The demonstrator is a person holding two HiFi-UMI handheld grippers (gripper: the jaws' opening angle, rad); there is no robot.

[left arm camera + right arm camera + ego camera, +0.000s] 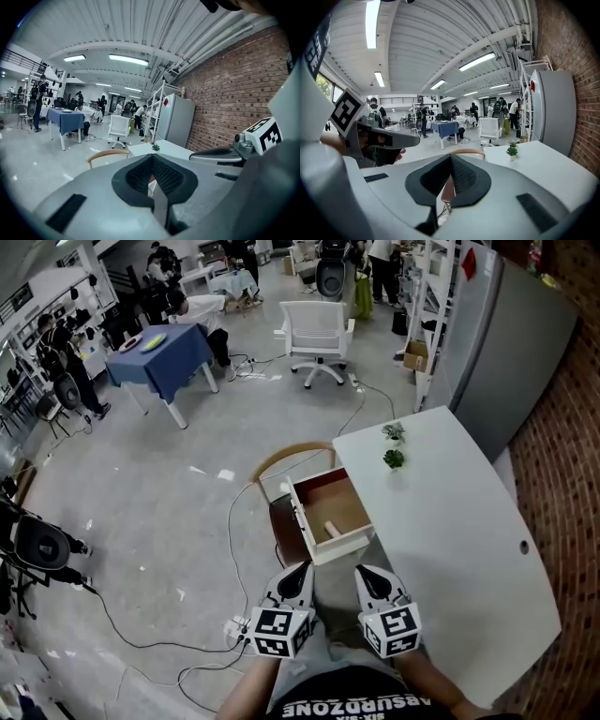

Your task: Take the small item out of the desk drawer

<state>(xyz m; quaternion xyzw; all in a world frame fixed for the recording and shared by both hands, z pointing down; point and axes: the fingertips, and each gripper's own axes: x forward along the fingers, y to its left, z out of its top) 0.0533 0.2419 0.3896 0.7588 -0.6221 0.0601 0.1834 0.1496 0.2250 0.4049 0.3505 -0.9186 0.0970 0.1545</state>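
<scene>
Polished concrete floor (pixel 169 512) runs through a large open workshop, with loose cables (pixel 234 521) trailing across it, a blue-clothed table (pixel 159 357) and a white office chair (pixel 317 334) well back. A white desk (pixel 450 521) occupies the right of the head view and carries two small potted plants (pixel 394 458) near its far edge.

Findings:
- The desk drawer (pixel 345 544) stands pulled out on the desk's left side, above a wooden chair (pixel 291 457). Its brown interior is fully exposed from above.
- The small item (pixel 330 529), a pale short piece, lies on the drawer floor near the front wall. Its exact nature cannot be made out.
- The left gripper (pixel 298 576) and right gripper (pixel 364 573) are held side by side close to the person's body, short of the drawer front. Each has its jaws pressed together with nothing between them. Neither touches the drawer.

Assessment: the drawer is already open and the item not yet taken, so the reach and pick appear to be the step in hand.

Recommendations:
- Spread the jaws of the chosen gripper before it enters the drawer, not inside it.
- Come down from above, clear of the front wall and side walls.
- Straddle the item across its narrow dimension and settle both pads low on it before closing.
- Lift straight up until clear of the rim, then withdraw.
- Risk: the item lies close to the front wall, so one jaw may foul the wall or nudge the item away.
</scene>
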